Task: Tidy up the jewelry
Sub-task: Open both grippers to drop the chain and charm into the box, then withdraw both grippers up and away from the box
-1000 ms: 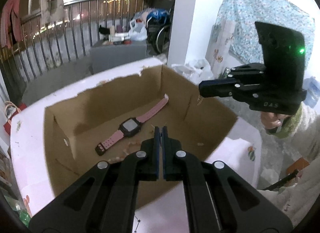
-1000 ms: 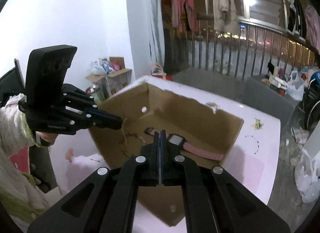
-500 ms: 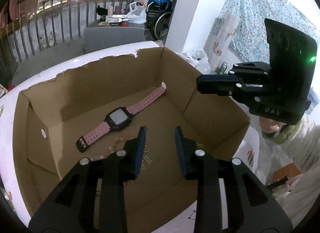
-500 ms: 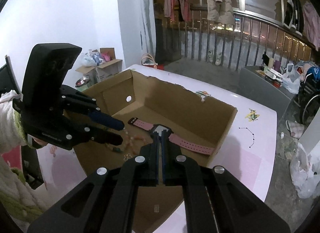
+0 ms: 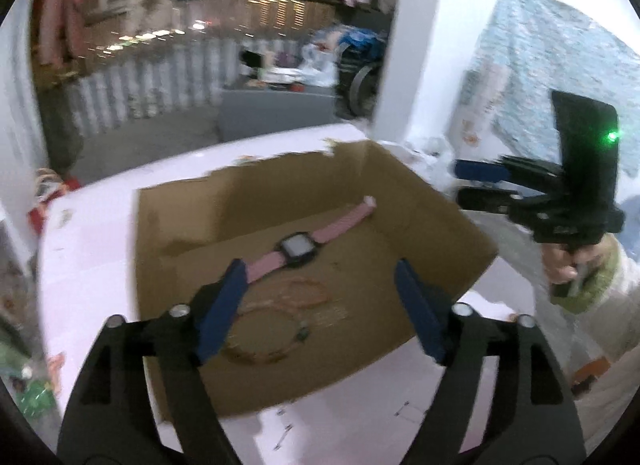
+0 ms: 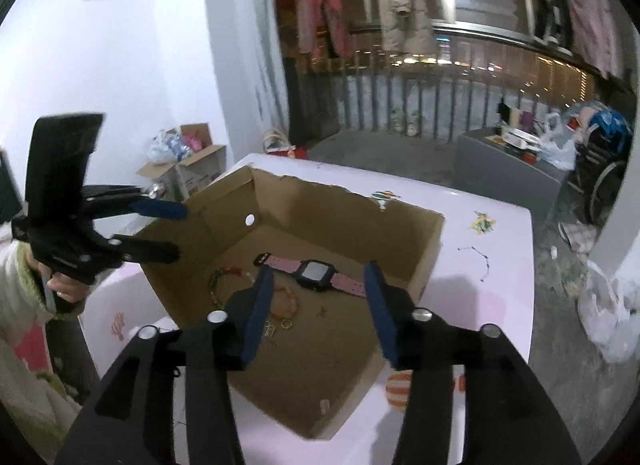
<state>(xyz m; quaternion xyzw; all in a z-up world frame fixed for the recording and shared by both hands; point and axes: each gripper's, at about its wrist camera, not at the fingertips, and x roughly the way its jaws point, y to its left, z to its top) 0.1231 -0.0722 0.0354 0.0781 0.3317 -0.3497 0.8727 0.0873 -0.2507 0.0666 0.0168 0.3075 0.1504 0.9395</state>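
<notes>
Since a second ago both grippers parted: left gripper (image 5: 320, 297) and right gripper (image 6: 318, 297) opening, empty. Right view alone shows a probable ring (image 6: 285, 324) beside watch (image 6: 316, 274) in box (image 6: 424, 265).

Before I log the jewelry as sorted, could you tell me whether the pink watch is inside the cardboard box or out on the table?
Inside: the pink watch lies flat on the floor of the cardboard box.
</notes>
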